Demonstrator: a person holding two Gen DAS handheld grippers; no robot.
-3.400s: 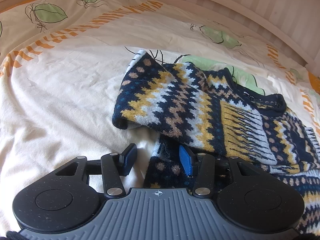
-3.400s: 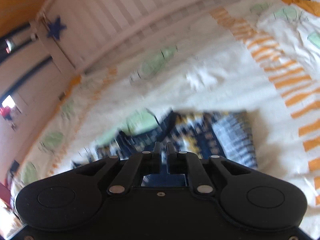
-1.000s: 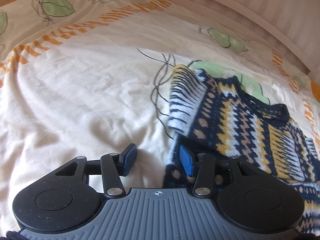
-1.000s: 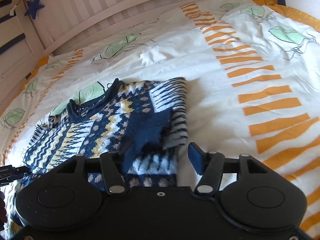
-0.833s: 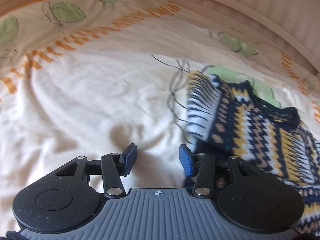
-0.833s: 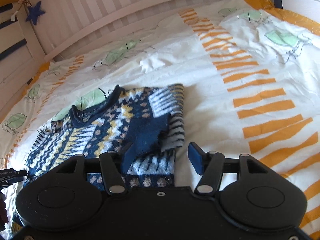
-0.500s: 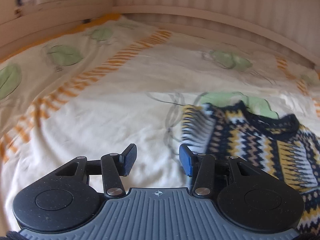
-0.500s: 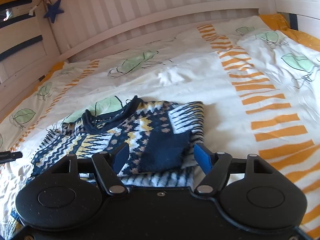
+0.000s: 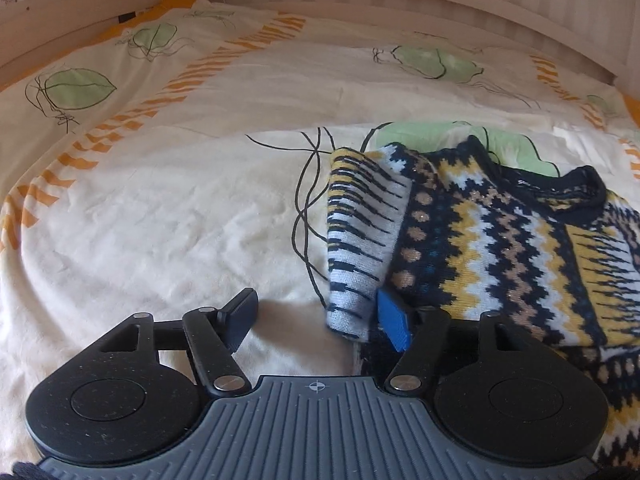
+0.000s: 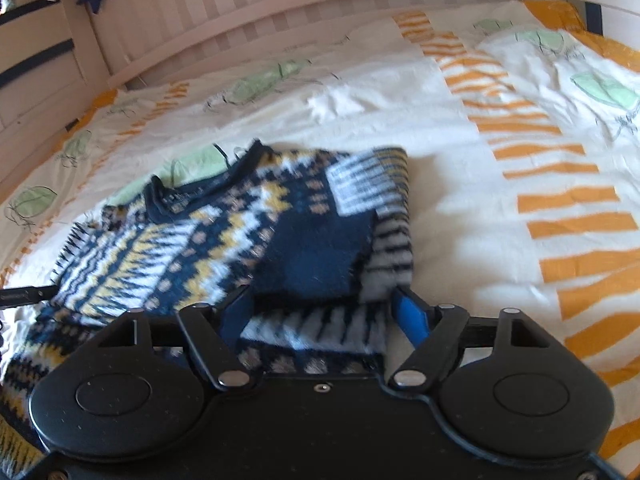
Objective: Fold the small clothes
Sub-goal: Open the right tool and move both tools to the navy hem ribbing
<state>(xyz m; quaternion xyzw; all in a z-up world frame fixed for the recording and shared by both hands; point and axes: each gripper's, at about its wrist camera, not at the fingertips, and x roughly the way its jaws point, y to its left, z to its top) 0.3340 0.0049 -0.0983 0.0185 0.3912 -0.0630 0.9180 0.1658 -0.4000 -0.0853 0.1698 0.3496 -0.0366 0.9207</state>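
Here we see the patterned sweater lying on the bed, both sleeves folded in over its front. Our left claw and right claw are both released, gripping nothing, at its edges.

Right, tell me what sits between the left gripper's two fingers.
In the left wrist view, mostly bare duvet lies between the open left gripper fingers; the sweater edge reaches in by its right finger.

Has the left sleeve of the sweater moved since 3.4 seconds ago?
Yes. The sleeve then lay spread leftward over the duvet; now it is folded rightward onto the sweater.
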